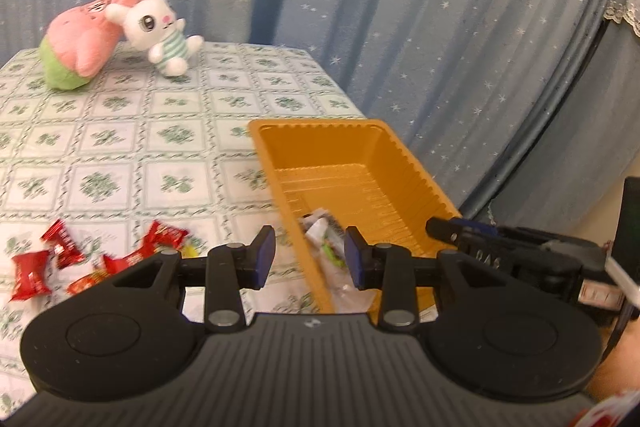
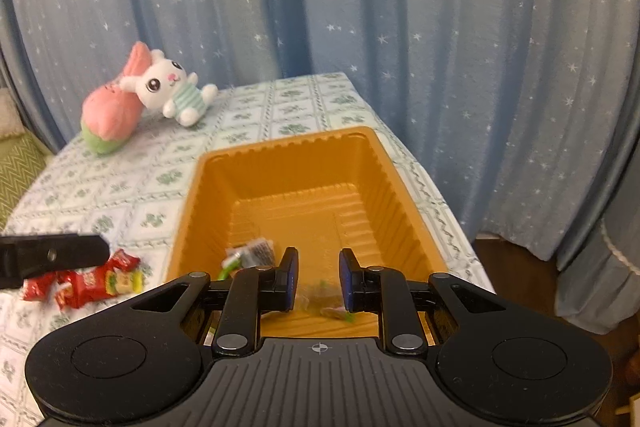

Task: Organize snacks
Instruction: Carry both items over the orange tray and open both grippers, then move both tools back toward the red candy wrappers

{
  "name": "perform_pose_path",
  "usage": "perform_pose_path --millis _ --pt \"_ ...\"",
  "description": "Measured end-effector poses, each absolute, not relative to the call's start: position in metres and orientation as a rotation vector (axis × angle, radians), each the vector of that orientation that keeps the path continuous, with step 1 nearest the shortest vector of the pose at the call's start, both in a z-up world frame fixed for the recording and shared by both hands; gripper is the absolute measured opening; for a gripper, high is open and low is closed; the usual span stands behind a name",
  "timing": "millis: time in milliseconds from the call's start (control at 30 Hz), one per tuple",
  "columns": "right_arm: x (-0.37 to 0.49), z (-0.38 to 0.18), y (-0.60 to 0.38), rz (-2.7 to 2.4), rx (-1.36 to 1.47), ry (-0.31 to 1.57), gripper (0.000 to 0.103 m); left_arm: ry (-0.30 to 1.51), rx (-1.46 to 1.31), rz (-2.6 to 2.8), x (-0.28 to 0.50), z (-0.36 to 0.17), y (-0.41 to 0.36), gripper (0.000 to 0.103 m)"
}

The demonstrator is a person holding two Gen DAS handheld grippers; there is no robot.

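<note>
One tablecloth (image 2: pixel 248 131) (green-patterned), starry curtain (image 2: pixel 440 27)

Blue star-print curtain (image 2: pixel 440 27) behind table (image 1: pixel 120 147) — green-patterned cloth, warm light.

A table (image 2: pixel 304 107) under a green-patterned cloth carries an orange tray (image 2: pixel 404 195), red snack packets (image 1: pixel 30 273), and two plush toys (image 1: pixel 120 27) — leaning together.
</note>
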State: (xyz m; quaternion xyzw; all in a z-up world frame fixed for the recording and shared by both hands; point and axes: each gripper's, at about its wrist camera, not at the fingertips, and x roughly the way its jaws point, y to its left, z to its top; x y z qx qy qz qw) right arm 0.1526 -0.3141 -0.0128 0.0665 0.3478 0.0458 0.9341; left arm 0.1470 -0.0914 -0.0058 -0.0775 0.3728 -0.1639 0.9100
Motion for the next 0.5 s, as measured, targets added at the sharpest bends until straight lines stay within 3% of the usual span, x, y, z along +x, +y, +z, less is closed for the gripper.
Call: perform_pose_path --millis 67,500 --pt "0.151 -0.012 -0.314 0.088 0.139 0.707 0.056 0.77 -0.155 -0.323 0.143 -0.006 -0.085 0.033" --pt "0.12 0.004 -0.286 0.107 0.108 0.732 0.056 0.776 -0.159 -0.242 0.103 -0.007 -0.039 0.037"
